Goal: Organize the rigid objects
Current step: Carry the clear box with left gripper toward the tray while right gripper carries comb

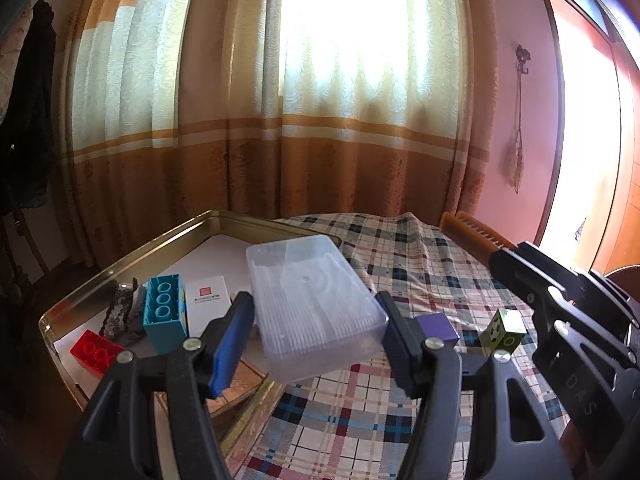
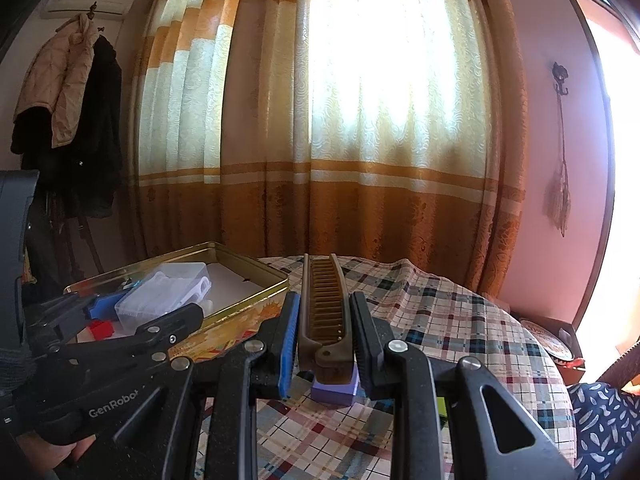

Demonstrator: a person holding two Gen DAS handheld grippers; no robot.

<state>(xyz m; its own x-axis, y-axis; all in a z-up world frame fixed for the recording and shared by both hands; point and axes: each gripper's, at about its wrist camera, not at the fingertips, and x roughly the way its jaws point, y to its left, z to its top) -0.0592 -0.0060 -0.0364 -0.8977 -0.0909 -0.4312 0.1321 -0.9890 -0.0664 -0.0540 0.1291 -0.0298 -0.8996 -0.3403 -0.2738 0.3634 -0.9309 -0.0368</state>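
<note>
A clear plastic box sits over a gold tin holding a teal brick and red brick. The tablecloth is plaid; on it lie a purple cube and green patterned cube. The comb is brown.

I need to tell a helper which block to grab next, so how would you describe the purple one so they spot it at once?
Start at the checked tablecloth, to the right of the gold tin tray. Two small cubes sit on the cloth near its front, outside the tray. The purple block is the plain, unpatterned one on the left, nearer the tray; the green cube beside it carries printed markings.
</note>
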